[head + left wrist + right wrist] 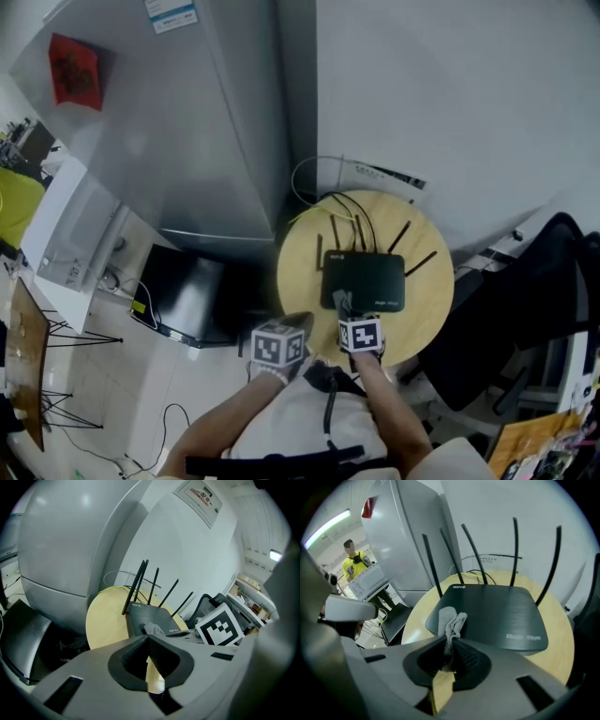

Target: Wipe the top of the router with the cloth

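Biggest thing in shot is the tall grey metal cabinet [216, 122], with the round pale wooden table [427, 314] tucked right beside it. The flat black plastic router [364, 279] sits about mid-table, its thin stick antennas [473, 550] standing along the far edge and thin cables [366, 220] trailing off behind.

My guess is the router's light and smooth-topped, so a hard sideways swipe could skate it across the wood or knock an antenna. If it needs steadying, I'd go for a near corner of the case, never the antennas.

The small bunched grey cloth [452, 620] looks soft and floppy and lies on the router's near left corner. It's best held by a gathered fold, which is how it's held now: the right gripper [451, 644] has its jaws clamped on the cloth's tail, and the rest flops forward onto the case. The left gripper [149, 644] has its jaws pressed together with nothing between them, and it hangs by the table's near-left edge, apart from the router.

Hard to read:
- whether the cloth is actually pressing on the top or only resting there
- whether there's any dust
- the pale lettering on the case, which is too blurry
- where the cables plug in — the back face is out of sight in every view
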`<state>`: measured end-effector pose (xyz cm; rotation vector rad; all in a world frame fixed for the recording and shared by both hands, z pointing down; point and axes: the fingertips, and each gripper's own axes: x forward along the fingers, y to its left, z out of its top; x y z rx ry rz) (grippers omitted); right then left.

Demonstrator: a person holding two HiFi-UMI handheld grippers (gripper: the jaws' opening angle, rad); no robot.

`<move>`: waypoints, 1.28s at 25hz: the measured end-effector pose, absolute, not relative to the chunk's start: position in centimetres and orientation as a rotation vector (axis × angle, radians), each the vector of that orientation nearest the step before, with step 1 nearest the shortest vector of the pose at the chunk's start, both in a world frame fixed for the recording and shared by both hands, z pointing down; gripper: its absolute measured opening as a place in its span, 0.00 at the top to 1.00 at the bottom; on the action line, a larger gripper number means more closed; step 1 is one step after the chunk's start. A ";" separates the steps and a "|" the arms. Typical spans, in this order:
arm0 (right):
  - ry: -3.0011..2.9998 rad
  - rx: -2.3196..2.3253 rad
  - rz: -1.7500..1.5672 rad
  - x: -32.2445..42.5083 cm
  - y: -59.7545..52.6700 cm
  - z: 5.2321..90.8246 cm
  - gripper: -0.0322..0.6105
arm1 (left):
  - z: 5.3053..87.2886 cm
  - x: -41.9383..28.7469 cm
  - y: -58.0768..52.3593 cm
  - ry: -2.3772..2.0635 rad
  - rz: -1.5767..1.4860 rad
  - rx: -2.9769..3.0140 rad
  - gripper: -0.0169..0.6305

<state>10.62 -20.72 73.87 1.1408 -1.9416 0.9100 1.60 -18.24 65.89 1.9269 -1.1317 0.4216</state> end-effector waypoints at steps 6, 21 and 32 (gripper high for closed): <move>-1.980 1.039 0.834 7.0 -21.0 73.9 0.89 | 65.9 0.2 -17.8 -1.160 0.410 1.904 0.98; -2.035 1.171 0.884 11.7 -22.0 70.3 0.89 | 65.7 4.2 -18.8 -1.070 0.420 1.964 0.98; -1.894 1.507 0.969 26.2 -22.8 69.3 0.89 | 66.0 12.7 -20.6 -0.876 0.487 2.073 0.98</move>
